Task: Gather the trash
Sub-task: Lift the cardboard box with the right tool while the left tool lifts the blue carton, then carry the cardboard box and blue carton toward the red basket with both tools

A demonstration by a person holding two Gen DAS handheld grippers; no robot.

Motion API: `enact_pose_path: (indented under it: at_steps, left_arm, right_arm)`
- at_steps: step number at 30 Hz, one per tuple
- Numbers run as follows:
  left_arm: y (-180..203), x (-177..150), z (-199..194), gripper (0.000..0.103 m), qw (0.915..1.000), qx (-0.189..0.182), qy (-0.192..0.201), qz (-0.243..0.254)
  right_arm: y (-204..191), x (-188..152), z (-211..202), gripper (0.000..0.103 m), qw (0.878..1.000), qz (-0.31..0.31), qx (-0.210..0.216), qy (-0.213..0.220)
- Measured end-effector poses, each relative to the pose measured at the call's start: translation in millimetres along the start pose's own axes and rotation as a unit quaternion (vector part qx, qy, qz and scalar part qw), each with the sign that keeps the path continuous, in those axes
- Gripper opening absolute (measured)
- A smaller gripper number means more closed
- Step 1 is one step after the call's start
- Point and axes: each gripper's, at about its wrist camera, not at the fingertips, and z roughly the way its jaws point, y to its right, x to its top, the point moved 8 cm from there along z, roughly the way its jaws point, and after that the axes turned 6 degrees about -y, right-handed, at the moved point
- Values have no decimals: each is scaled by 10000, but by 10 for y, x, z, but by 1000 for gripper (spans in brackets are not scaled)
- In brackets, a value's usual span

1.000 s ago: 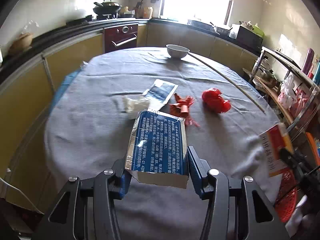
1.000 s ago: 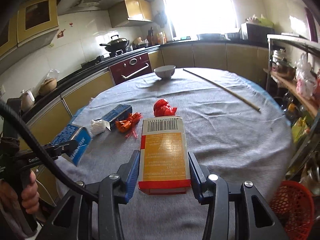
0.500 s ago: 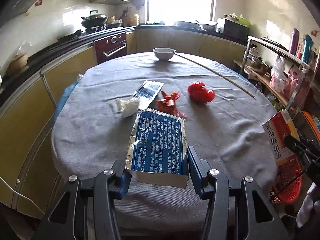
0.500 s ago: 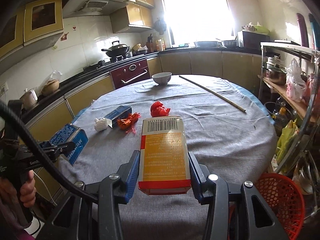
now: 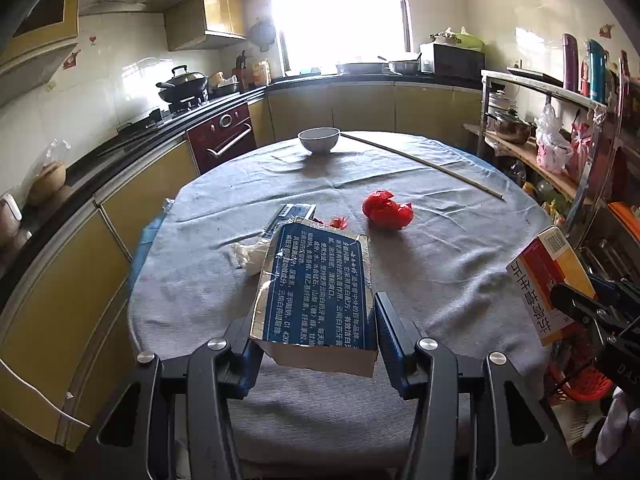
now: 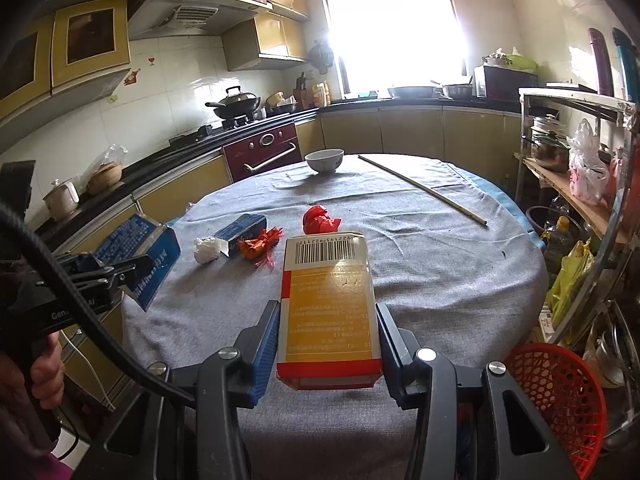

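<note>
Left wrist view shows the left claw [image 5: 316, 334] clamped on a blue box [image 5: 318, 292], the right claw [image 6: 328, 344] clamped on an orange box [image 6: 330, 304], both above the grey-clothed surface [image 6: 420, 264].

A grey cloth [image 5: 440, 264] covers the table. At lower centre of the left wrist view, the held carton [image 5: 318, 284] is dark blue with white print and silver edges. The other carton [image 6: 330, 304] is orange-yellow, banded red (a black barcode on white tops it). The basket [image 6: 560, 392] at lower right is red mesh.
</note>
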Motion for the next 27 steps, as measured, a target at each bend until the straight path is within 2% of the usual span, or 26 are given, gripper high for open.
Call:
enact_pose_path:
  at_steps: [13, 27]
  left_arm:
    - [106, 8, -24, 53, 9993, 314, -108, 171]
    - [304, 17, -49, 53, 9984, 359, -116, 422]
  right_arm:
    - [-7, -41, -19, 49, 10000, 29, 65, 24]
    - [151, -106, -95, 49, 9998, 203, 34, 47]
